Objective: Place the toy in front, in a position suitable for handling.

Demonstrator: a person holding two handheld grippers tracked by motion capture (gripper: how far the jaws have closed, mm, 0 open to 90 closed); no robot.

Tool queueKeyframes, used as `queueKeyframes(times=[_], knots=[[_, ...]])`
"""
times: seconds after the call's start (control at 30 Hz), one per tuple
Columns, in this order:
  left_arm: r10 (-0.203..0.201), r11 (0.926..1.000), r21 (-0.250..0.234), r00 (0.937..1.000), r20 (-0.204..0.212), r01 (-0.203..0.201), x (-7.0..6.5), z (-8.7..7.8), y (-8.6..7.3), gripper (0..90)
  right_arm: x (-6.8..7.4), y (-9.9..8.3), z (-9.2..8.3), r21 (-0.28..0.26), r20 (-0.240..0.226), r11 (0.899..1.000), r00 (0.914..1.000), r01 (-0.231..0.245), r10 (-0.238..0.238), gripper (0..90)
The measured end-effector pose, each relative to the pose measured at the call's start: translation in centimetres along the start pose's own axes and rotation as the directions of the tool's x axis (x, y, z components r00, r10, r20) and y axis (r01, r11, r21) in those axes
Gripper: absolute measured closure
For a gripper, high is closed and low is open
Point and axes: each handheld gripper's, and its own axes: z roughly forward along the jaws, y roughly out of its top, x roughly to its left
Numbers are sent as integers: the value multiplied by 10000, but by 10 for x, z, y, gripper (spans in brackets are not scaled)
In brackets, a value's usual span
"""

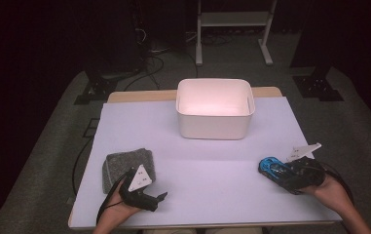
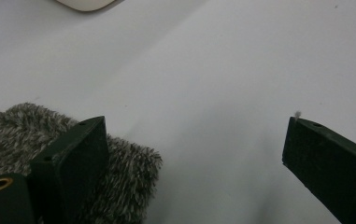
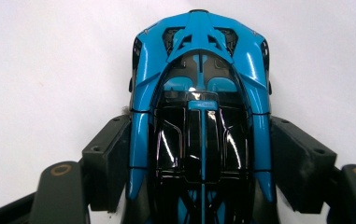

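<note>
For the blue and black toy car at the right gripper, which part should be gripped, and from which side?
Grip the blue and black toy car across its mid-body flanks, coming in from its tail end along its length. The sides there are long and roughly parallel, while the nose tapers. The right gripper already straddles that section, its pads against both flanks, on the white table sheet.

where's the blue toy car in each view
high view: blue toy car lies at the table's right, at the tip of the right gripper.
right gripper view: it fills the centre, flanked by both black jaws.
left gripper view: not in it; grey fuzzy cloth there instead.
shared landmark: the white table cover.
</note>
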Motion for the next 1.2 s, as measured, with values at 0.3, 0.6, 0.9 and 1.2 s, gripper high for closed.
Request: queueKeyframes(times=[0.3, 0.6, 0.9, 1.2], knots=[[-74, 10000, -60, 10000, -21, 74, 0, -1, 0, 67, 1, 0, -3, -109, -116, 9999, 9999, -39, 38, 271], [-40, 10000, -51, 10000, -55, 39, 1, -2, 0, 67, 15, 22, -26, -723, -464, 9964, 9978, 446, -480, 271], [-9, 10000, -45, 10000, -68, 9, 2, -3, 0, 67, 45, 68, -50, -1429, -985, 9783, 9814, 1500, -1649, 271], [-147, 9998, -160, 9998, -99, 145, 3, -5, -1, 67, 89, 119, -44, -1706, -1802, 9387, 9271, 2995, -3285, 270]])
